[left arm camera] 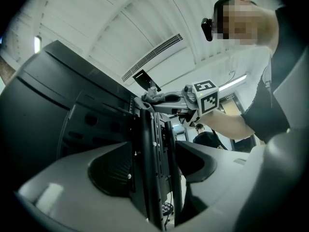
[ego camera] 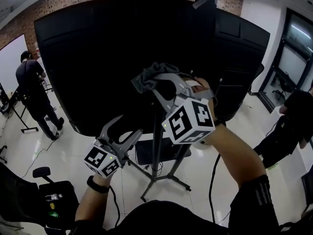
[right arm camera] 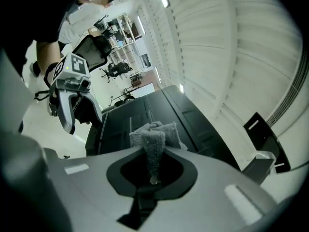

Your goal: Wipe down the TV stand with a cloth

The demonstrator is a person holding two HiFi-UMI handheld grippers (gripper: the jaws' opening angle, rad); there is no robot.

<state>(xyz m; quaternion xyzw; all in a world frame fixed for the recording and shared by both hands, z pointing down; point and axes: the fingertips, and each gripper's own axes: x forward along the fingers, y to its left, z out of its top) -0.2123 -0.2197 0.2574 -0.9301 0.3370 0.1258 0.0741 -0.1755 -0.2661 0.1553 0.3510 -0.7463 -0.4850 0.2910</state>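
Observation:
A large black TV point(ego camera: 98, 58) hangs back-side towards me on a black stand, with a centre post point(ego camera: 157, 136) and splayed legs point(ego camera: 171, 179). My right gripper point(ego camera: 159, 82) is shut on a grey cloth point(ego camera: 149, 77), pressing it against the TV's back just above the post. In the right gripper view the cloth point(right arm camera: 154, 137) is bunched between the jaws. My left gripper point(ego camera: 123, 130) is open, lower and just left of the post, holding nothing. The left gripper view looks up the post and mounting bracket point(left arm camera: 147, 168) between its jaws, with the cloth point(left arm camera: 153, 96) above.
A person point(ego camera: 32, 82) stands at far left beside a tripod, another person point(ego camera: 293, 119) at the right edge. An office chair point(ego camera: 41, 173) is at lower left. A dark box point(ego camera: 146, 153) sits behind the stand's legs, and a cable point(ego camera: 213, 173) hangs to the white tile floor.

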